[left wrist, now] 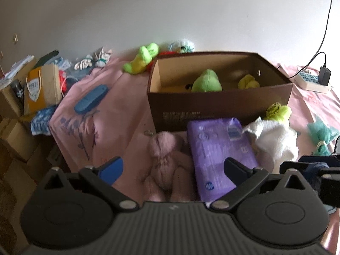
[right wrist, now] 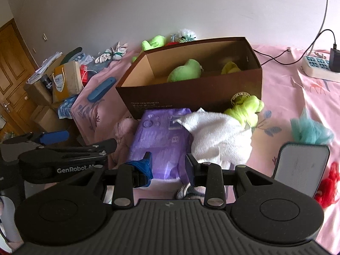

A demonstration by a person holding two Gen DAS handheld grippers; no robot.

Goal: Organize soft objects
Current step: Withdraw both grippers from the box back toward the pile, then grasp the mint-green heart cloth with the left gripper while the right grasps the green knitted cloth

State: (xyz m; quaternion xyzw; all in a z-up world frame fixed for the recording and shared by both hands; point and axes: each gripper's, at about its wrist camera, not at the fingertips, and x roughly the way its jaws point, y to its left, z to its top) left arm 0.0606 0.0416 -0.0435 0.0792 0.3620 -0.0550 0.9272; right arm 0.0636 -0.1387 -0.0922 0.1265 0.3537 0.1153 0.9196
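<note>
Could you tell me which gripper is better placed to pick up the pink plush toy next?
Probably left: the left gripper is open with the pink plush toy between its fingers.

A white power strip (right wrist: 320, 69) lies at the right edge of the pink bedsheet (right wrist: 286, 97), with a black adapter (right wrist: 335, 60) plugged in. At left, a paper bag (right wrist: 67, 80) stands among cardboard boxes (right wrist: 45, 116) beside a wooden door (right wrist: 11, 70). A blue case (left wrist: 91, 98) lies on the sheet's left part.
</note>
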